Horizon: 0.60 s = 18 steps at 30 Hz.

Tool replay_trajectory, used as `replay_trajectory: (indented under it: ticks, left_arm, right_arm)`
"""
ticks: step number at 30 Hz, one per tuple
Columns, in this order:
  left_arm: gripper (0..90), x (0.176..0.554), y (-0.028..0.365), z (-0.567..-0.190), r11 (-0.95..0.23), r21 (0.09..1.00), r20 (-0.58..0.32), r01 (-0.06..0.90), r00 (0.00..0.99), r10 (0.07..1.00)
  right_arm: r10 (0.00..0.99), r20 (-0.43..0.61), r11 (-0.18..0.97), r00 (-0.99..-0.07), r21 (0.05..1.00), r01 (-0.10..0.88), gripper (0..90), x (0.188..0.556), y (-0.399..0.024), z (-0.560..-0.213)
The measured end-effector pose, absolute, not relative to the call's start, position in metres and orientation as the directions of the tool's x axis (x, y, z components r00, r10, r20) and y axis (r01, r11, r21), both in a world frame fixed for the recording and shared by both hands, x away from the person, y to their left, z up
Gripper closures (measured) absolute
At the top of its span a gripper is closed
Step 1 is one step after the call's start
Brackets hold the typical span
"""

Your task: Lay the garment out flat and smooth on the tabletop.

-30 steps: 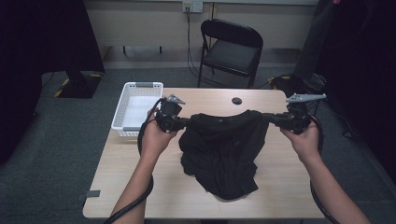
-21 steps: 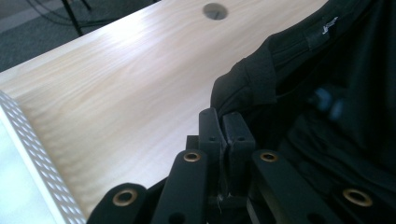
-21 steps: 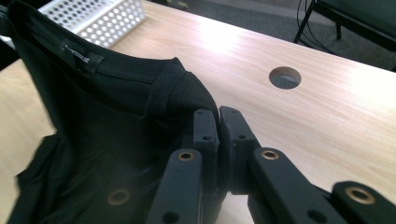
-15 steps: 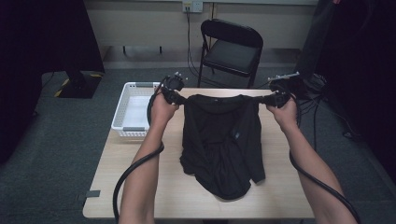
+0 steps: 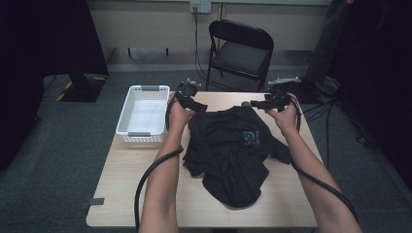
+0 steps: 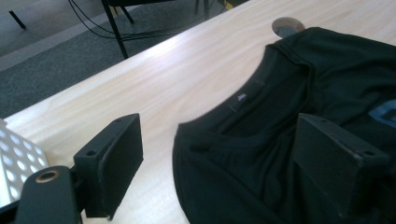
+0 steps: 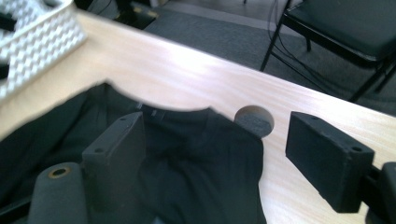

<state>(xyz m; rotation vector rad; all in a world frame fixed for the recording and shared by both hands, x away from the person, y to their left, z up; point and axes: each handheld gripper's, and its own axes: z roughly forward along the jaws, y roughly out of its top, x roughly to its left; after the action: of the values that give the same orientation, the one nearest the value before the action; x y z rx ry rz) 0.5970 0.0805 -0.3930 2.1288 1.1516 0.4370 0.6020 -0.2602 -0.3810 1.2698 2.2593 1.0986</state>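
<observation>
A black T-shirt [image 5: 228, 150] lies spread on the wooden table [image 5: 141, 194], collar toward the far edge and a small grey print [image 5: 251, 138] on its chest. My left gripper [image 5: 200, 106] hovers at its left shoulder and my right gripper [image 5: 248, 103] at its right shoulder. Both sets of jaws have just been opening and now stand wide. In the left gripper view the collar and its label [image 6: 241, 98] lie below the open left gripper [image 6: 222, 140], untouched by the pads. In the right gripper view the shoulder cloth [image 7: 201, 158] lies under the open right gripper [image 7: 215, 140].
A white perforated basket [image 5: 127, 133] sits at the table's far left corner. A round cable hole [image 7: 254, 119] in the tabletop lies just past the collar. Behind the table stands a black folding chair [image 5: 240, 53], with cables on the floor around it.
The shirt, held stretched in the air between both grippers, was carried toward the far edge and lowered flat. Both jaws have opened and let go of the shoulders.
</observation>
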Motion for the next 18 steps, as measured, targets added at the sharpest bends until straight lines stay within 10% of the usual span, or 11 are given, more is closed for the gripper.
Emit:
replay_trajectory:
  ticks: [18]
  left_arm:
    - [12.5, 0.487, 0.072, -0.410, -0.420, 0.738, -0.063, 0.528, 0.673, 0.737]
  right_arm:
    - [0.740, 0.046, 0.421, -0.671, 0.746, 0.515, 9.7, 0.490, -0.269, -0.390]
